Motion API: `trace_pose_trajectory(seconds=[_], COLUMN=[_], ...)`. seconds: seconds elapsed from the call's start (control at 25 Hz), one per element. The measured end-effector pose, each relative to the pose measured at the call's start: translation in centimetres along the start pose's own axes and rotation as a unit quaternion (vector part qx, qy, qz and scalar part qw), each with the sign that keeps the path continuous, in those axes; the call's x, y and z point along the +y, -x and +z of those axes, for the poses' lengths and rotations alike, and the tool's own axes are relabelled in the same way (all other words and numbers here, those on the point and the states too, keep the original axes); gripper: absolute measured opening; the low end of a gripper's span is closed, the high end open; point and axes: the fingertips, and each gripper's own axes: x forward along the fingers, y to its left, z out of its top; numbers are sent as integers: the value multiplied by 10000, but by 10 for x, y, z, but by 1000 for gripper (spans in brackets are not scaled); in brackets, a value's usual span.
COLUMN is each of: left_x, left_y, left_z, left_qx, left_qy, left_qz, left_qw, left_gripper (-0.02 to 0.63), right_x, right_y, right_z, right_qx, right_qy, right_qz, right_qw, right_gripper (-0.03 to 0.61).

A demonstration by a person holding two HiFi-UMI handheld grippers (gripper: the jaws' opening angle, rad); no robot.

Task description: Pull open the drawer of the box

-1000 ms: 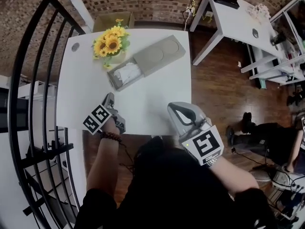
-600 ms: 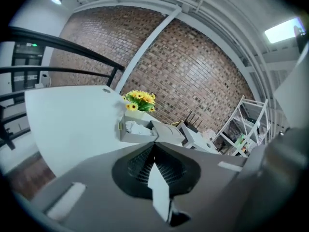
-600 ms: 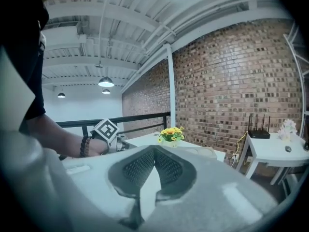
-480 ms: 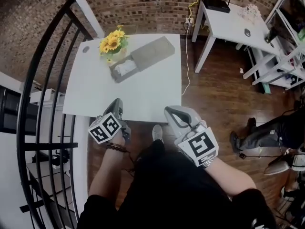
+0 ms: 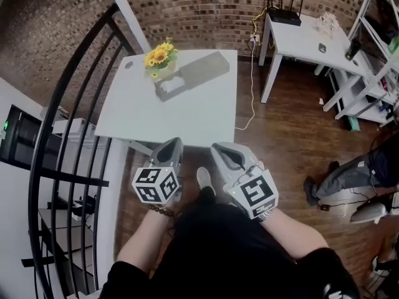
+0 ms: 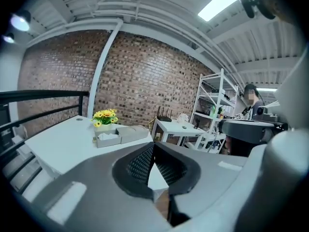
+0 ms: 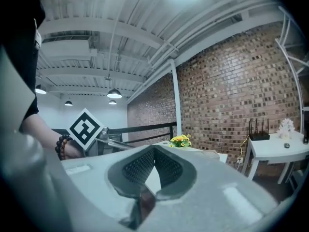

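Two hand-held grippers, both clenched on nothing: the left hand-held gripper (image 5: 173,146) and the right hand-held gripper (image 5: 219,151) hang side by side at the near edge of the one white counter (image 5: 187,114). Well apart from them, at the far end, lies one grey box (image 5: 206,67). Its single drawer (image 5: 169,87) stands out, beside one bunch of sunflowers (image 5: 160,53). Something white lies in the drawer, too small to identify. One person (image 5: 349,174) is cut off at the right.
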Motion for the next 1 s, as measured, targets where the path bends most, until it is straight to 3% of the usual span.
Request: trace_pose_trajectory(seconds=[0.2, 0.56, 1.0], left_x=[-27, -25, 26], left_y=[28, 53, 77], left_z=[5, 8, 24], left_qx=[-168, -257, -355], left_qy=[-347, -703, -767], left_qz=[-166, -370, -731], left_qw=[9991, 9965, 9937], left_gripper=[17, 15, 17], right_x=[22, 43, 80], right_y=[11, 0, -45], right_z=[2, 4, 18], right_qx=[-116, -171, -79], right_qy=[8, 16, 156], right_qz=[96, -47, -362], right_qw=[9999, 9998, 9992], right_gripper=[-11, -11, -11])
